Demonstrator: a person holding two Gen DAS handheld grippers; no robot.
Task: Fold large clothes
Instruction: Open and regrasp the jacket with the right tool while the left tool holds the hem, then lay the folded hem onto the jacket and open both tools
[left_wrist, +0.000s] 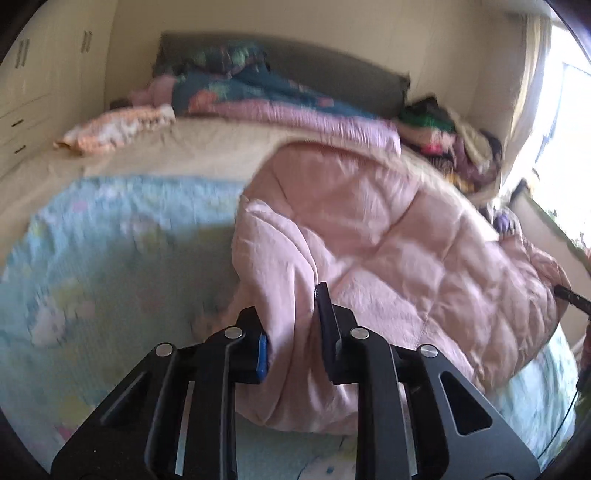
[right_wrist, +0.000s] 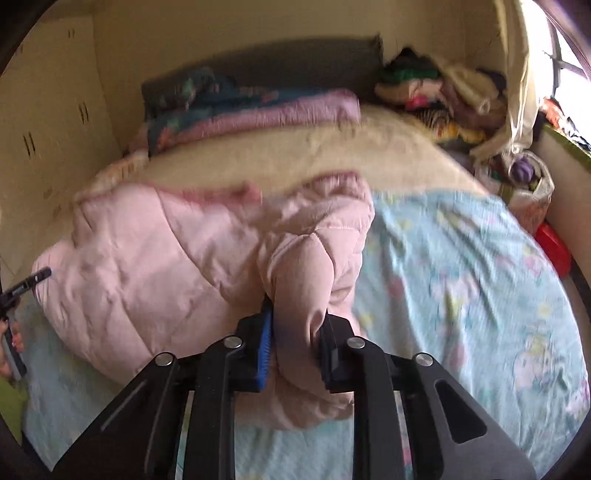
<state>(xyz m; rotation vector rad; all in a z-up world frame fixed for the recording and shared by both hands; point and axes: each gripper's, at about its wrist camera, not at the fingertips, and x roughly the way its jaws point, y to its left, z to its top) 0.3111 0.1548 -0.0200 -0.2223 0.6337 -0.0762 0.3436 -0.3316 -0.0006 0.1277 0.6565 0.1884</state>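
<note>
**Both tongs clamped on a pink padded coat at the near edge of the bed**

The bed (left_wrist: 155, 162) fills the room, its near half covered by a pale blue printed sheet (right_wrist: 461, 266) that serves as the folding surface. Folded quilts (left_wrist: 258, 99) lie stacked against the headboard and a heap of mixed clothes (right_wrist: 436, 92) sits in the far corner, both well apart from the work. The pink padded coat (left_wrist: 388, 236), the task's garment, lies bunched on the blue sheet near the bed's front edge. The left tongs (left_wrist: 291, 325) are clamped on a gathered fold at one end of it; the right tongs (right_wrist: 295, 328) are clamped on a thick padded roll at the other end. Holding opposite ends probably lets the person lift and spread the bulky coat flat before any fold is made
</note>
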